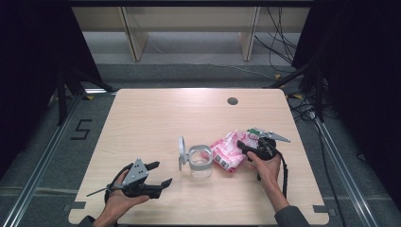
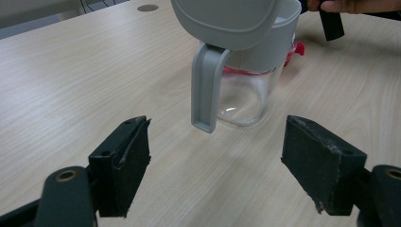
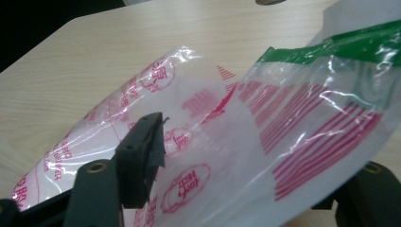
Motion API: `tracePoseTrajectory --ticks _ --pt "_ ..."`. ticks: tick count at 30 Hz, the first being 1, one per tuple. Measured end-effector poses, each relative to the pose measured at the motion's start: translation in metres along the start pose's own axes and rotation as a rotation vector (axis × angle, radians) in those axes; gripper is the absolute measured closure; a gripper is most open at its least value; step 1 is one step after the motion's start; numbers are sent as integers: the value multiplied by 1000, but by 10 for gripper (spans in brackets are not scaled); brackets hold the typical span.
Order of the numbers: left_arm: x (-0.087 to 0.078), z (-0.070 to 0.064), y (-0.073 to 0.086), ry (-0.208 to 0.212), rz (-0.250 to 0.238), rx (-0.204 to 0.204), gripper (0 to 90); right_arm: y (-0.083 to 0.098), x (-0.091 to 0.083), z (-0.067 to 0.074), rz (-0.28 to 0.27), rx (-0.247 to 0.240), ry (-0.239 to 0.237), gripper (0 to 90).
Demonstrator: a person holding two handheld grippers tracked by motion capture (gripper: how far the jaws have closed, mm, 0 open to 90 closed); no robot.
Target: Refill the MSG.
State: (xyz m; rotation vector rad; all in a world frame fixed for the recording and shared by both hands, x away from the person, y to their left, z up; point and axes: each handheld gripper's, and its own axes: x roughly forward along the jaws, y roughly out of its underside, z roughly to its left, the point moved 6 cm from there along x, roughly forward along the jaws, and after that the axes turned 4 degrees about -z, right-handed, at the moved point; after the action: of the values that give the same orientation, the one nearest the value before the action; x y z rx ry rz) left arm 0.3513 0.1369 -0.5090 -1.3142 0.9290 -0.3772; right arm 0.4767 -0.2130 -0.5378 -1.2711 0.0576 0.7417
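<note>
Meanwhile the left hand-held gripper [image 1: 160,173] gapes empty near the jar [image 1: 200,161]; the right hand-held gripper [image 1: 243,150] grasps the bag [image 1: 226,150] on the desk [image 1: 156,118].

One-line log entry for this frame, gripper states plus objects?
left gripper: open, empty, facing jar | right gripper: on red-and-white bag, closure unclear | clear jar: upright, lid flipped open | table
</note>
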Motion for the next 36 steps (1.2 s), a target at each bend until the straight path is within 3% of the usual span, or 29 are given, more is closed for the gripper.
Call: tracePoseTrajectory --ticks 1,2,4,7,10,11,12,13,15,17,22,24,27,28,29,30,31,33,36 --pt "0 0 0 1 -3 -1 232 0 2 -3 -2 -24 15 398" --pt "0 0 0 -1 -2 -1 232 1 1 -3 22 -15 20 403" --pt "0 0 0 2 -3 -1 232 2 3 -1 5 19 7 443" --pt "0 0 0 1 -2 -2 233 3 4 -1 5 5 1 501" --pt "0 -1 0 4 1 -2 233 3 1 3 25 -6 3 633" --pt "0 -1 0 4 1 -2 233 3 1 3 25 -6 3 633" --pt "0 -1 0 0 0 -7 233 4 1 7 19 35 4 675" --pt "0 -1 0 1 0 -6 233 3 0 4 14 -34 3 772" --pt "0 -1 0 1 0 -7 233 2 2 5 -16 -41 -6 797" --pt "0 -1 0 1 0 -6 233 0 1 9 -23 -57 -33 900" --pt "0 -2 0 3 -3 -2 233 -1 -2 13 -19 -112 -29 900" --pt "0 -2 0 6 -2 0 233 -8 -6 17 -67 -138 -47 900" --pt "0 -3 0 7 -2 -8 233 -14 -11 20 -85 -162 -51 900" --pt "0 -3 0 12 -1 -8 233 -21 -16 24 -105 -188 -63 900" --pt "1 -4 1 13 -4 -9 233 -23 -20 27 -109 -179 -90 900" --pt "1 -4 1 13 -4 -9 233 -23 -20 27 -109 -179 -90 900" --pt "0 -5 1 17 9 -8 234 -27 -24 29 -124 -218 -78 900" --pt "1 -5 1 20 10 -1 233 -27 -27 33 -125 -189 -97 900" --pt "1 -7 0 15 -1 3 234 -32 -37 41 -144 -239 -147 900"
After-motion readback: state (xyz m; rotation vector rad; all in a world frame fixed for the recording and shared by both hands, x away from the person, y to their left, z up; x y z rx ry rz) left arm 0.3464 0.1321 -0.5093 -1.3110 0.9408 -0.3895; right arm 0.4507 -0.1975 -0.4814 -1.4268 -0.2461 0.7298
